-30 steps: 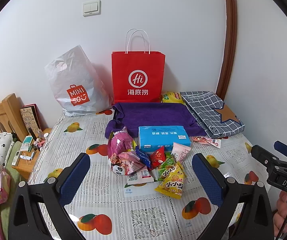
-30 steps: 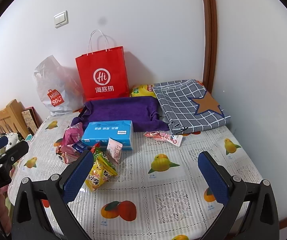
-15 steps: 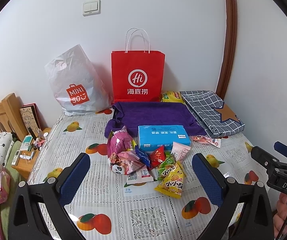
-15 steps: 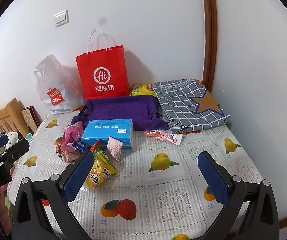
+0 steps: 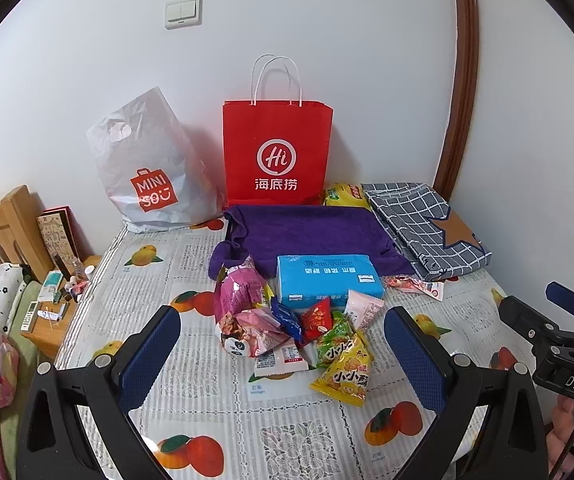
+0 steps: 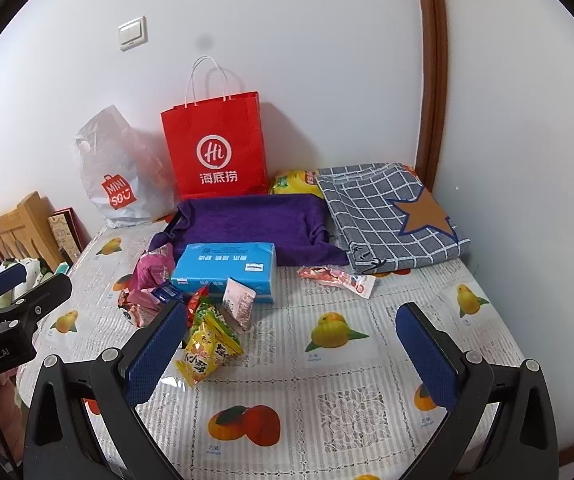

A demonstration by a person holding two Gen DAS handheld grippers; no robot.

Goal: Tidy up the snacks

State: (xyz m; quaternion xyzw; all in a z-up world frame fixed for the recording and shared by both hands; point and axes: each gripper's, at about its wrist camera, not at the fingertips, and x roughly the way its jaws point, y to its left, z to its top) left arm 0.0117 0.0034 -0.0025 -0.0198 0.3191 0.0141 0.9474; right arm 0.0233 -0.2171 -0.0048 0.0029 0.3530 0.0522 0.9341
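A heap of small snack packets (image 5: 291, 328) (image 6: 203, 320) lies on the fruit-print tablecloth (image 5: 207, 412) in front of a blue tissue pack (image 5: 327, 280) (image 6: 227, 270). A yellow packet (image 5: 345, 376) (image 6: 203, 356) sits nearest. One red-and-white packet (image 5: 415, 285) (image 6: 337, 278) lies apart to the right. My left gripper (image 5: 283, 356) hovers open, short of the heap. My right gripper (image 6: 291, 352) is open too, over bare cloth right of the heap. Neither holds anything.
A red paper bag (image 5: 277, 152) (image 6: 215, 144) and a white plastic bag (image 5: 147, 172) stand against the wall. A purple towel (image 5: 311, 236), a checked cloth (image 6: 387, 216) and a yellow bag (image 6: 293, 182) lie behind. A wooden bed frame (image 5: 3, 224) is left.
Both views have shifted only slightly; the snacks have not moved and both grippers stay open.
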